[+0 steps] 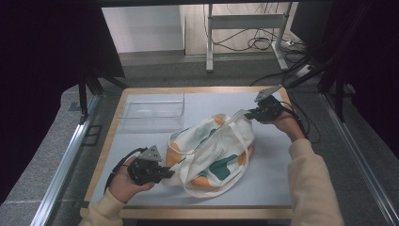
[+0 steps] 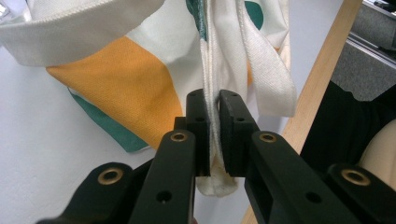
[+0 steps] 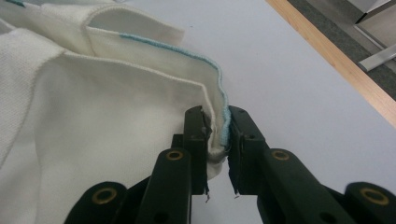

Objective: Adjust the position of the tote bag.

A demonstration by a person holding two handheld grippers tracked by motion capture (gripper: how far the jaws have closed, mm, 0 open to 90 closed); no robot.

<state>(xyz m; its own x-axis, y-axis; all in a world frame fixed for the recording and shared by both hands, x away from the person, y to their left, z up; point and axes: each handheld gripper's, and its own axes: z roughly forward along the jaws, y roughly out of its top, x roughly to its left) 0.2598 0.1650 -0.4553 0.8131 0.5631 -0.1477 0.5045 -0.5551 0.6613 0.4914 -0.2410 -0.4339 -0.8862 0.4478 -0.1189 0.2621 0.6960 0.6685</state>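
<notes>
Black jaws of the left gripper (image 2: 214, 135) stand narrow, pinching a cream fold of the cloth bag (image 2: 140, 74) between their pads, low in the middle of the left gripper view. In the high view this left gripper (image 1: 162, 173) sits at the lower left, gripping the bag's near corner. The right gripper (image 3: 217, 140) clamps the bag's hemmed edge, where a thin blue stitch line runs, at the centre of its own view; in the high view it sits at the upper right (image 1: 249, 114). The bag (image 1: 214, 155), cream with orange and green patches, lies in the middle of the table (image 1: 277, 188). A clear plastic box (image 1: 153, 113) rests at the upper left of the table, apart from the bag.
</notes>
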